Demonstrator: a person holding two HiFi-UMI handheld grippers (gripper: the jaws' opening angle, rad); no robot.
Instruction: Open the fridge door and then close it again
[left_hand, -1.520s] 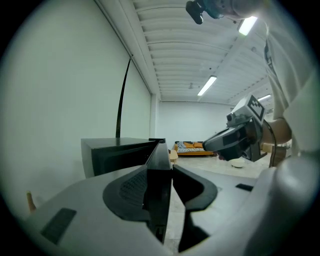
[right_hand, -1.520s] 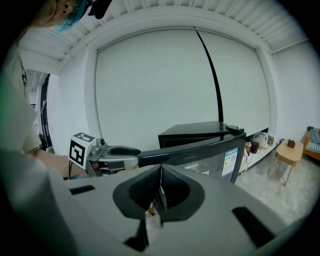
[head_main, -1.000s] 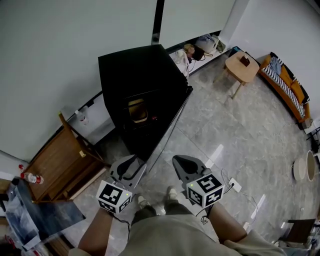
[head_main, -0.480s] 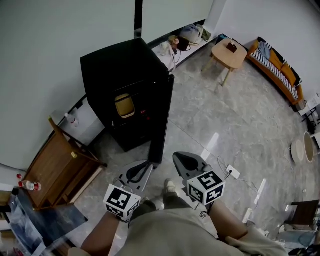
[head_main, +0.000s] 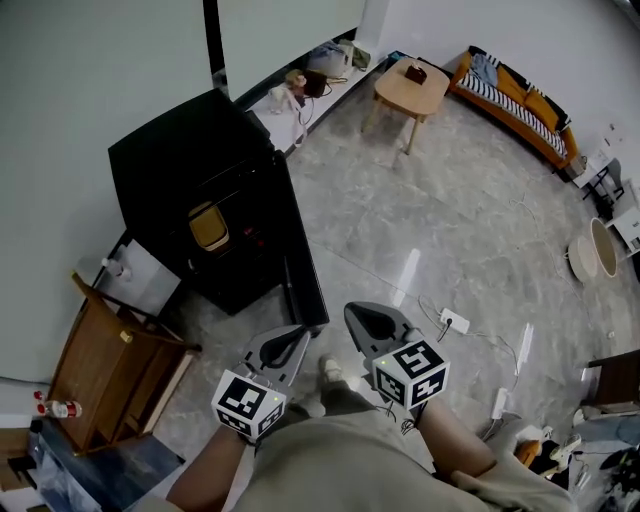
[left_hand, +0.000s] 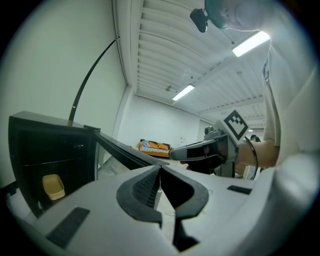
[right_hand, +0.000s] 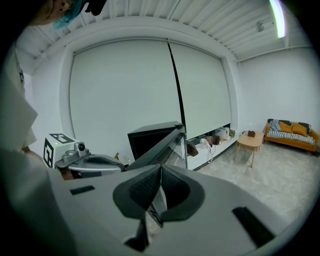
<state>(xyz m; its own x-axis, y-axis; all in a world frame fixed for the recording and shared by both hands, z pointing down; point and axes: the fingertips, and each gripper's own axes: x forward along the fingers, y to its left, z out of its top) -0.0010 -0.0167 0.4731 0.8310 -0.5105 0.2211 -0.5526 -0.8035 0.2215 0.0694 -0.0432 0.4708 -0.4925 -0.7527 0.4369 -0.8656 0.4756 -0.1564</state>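
Head view: the black box-shaped fridge (head_main: 185, 170) stands by the pale wall with its glass-fronted door (head_main: 300, 285) swung wide. A yellow plastic tub (head_main: 207, 226) shows inside. The left gripper (head_main: 293, 338) sits just beside the door's free edge; whether it touches is hard to tell from above. The right gripper (head_main: 362, 318) is a little to its right, over the grey marble floor (head_main: 450, 220).

Left gripper view: its jaws have just been closing and meet tip to tip with nothing between them. The door runs off ahead and to the left.

Right gripper view: the jaws are pressed together and empty, aimed along the open door towards the fridge.

The opening looks done, so closing is the step in hand. It would go best with the closed jaws laid flat on the door's outer face near the free edge. They should follow the door's arc and ease off before it lands, so it shuts without a slam.
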